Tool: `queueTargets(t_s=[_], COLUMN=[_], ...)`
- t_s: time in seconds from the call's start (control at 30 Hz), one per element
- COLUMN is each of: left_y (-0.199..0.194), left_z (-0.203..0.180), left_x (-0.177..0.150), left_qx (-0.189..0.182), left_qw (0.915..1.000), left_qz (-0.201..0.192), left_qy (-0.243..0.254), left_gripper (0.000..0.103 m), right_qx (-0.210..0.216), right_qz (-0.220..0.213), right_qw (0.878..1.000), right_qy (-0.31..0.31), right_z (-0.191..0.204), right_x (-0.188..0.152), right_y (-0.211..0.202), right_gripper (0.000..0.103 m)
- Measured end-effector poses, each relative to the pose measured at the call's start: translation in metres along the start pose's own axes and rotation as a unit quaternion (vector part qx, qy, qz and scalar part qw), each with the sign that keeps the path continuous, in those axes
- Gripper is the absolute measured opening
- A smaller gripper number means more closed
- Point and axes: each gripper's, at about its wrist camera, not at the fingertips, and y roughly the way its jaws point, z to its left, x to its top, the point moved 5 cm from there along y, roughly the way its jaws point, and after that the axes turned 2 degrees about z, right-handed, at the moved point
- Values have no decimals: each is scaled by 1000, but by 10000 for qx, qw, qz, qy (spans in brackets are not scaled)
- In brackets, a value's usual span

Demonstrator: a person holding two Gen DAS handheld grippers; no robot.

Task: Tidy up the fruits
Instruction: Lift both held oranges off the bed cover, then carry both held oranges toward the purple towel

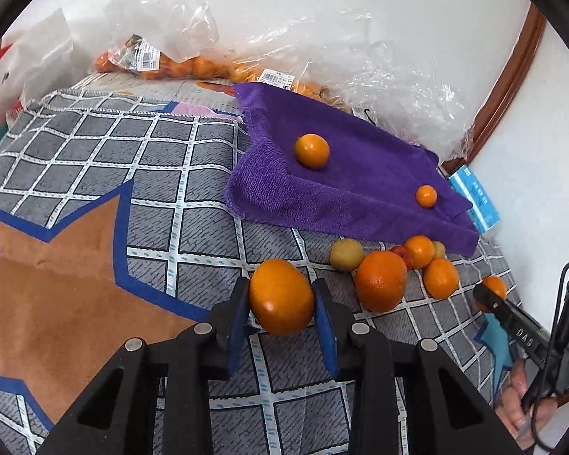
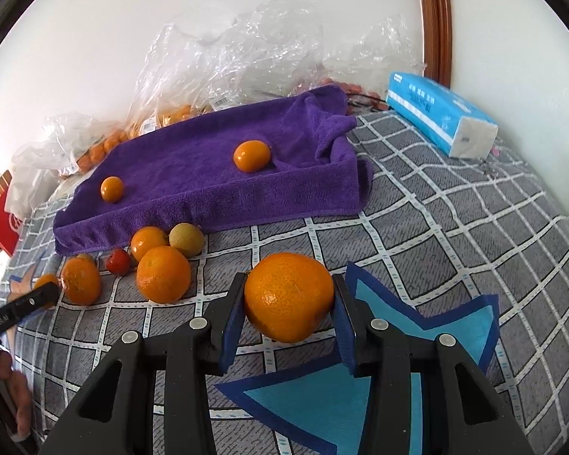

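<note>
Gripping a smooth orange point(image 1: 281, 296) between its two blue-padded fingers, the left gripper point(image 1: 280, 303) holds the fruit just above a grey checked bedcover point(image 1: 193, 174) printed with a tan star outlined in blue. Seen from the other camera, the right gripper point(image 2: 289, 299) likewise pinches a larger, dimpled orange point(image 2: 289, 296) between its pads, above the same cover where a light-blue star pattern shows. Beyond both grippers lies a purple towel point(image 1: 360, 189), draped over something box-shaped so that it forms a shallow tray with raised edges. Two fruits rest on the towel, well apart: a medium orange point(image 1: 312, 151) toward one end and a much smaller one point(image 1: 426, 196) toward the other. On the cover just in front of the towel's near edge sits a loose cluster of fruit point(image 2: 148, 261), touching or nearly touching: a big orange point(image 2: 163, 273), two smaller oranges, a yellowish-green round fruit point(image 2: 186, 239) and a small red one point(image 2: 118, 261). Behind the towel, against the white wall, crumpled clear plastic bags point(image 1: 163, 26) hold more small oranges and carry price labels. A blue and white pack of tissues point(image 2: 440, 113) lies on the cover beside the towel, near a brown wooden frame point(image 2: 434, 19).
</note>
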Motion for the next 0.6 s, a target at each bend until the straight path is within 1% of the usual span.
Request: queueTargets(t_s=[0.13, 0.3, 0.37, 0.47, 0.6], left_y=[0, 1, 1, 2, 1], left_z=[-2, -2, -4, -4, -3], left_x=[-1, -1, -1, 0, 1], left_qx=[58, 57, 119, 172, 122], left_qw=[10000, 10000, 9999, 9997, 9997], left_qz=[-14, -9, 18, 35, 11], left_qy=[0, 19, 114, 186, 191], left_gripper=[31, 31, 31, 31, 31], right_qx=[-41, 18, 20, 42, 3], right_qz=[-6, 113, 165, 223, 233], right_qw=[9997, 9999, 9998, 9997, 9995], right_qy=[-221, -116, -89, -124, -199], right_z=[7, 1, 1, 3, 5], right_x=[-1, -2, -2, -3, -3], right_y=[-1, 2, 4, 6, 7], right_gripper=[42, 42, 42, 42, 42])
